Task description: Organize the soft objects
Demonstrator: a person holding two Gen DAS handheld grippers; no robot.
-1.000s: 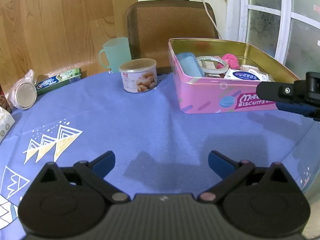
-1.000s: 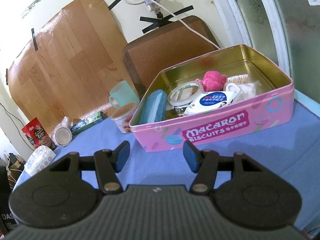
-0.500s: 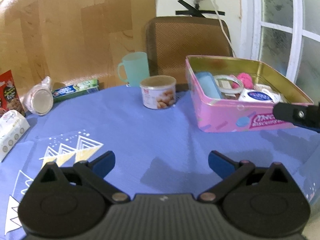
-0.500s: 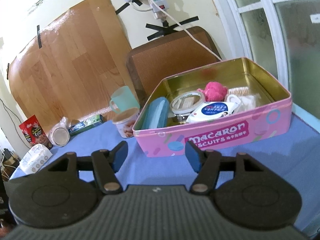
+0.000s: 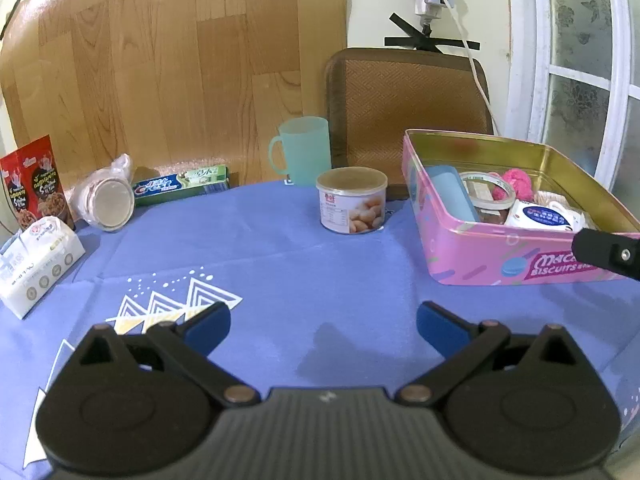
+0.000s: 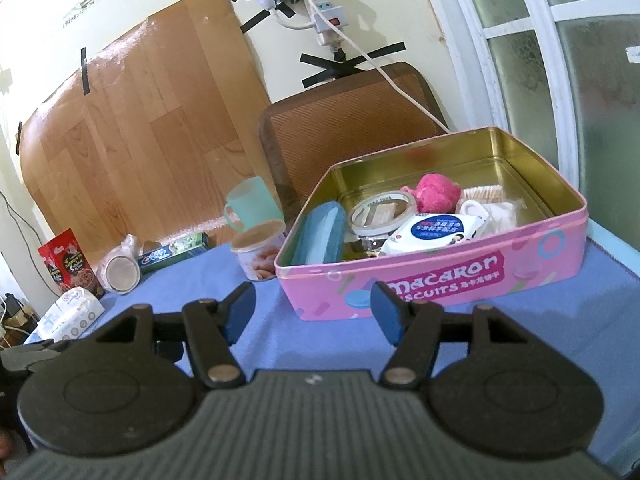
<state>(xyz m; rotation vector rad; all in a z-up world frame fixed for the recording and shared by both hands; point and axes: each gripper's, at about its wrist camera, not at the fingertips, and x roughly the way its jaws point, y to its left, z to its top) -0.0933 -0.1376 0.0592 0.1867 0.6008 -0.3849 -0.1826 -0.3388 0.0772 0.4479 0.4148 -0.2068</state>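
Pink tin sits dead ahead of the right tool, just past its tips, long side facing it; so that hand is clearly the nearer one to the box; its fingers stand apart with nothing between them. Soft stuff already in there: a pink fluffy ball toward the back and a wipes pack near the front wall. Left tool is spread wide and empty too, over bare blue counter; what looks like the remaining soft thing, a white tissue pack, lies far off to its left, well apart from the tin, long axis running diagonally. My guess is the left hand takes that one. Hard to make out: what's under the tape roll; also the tin's right end is cut off in the left view.
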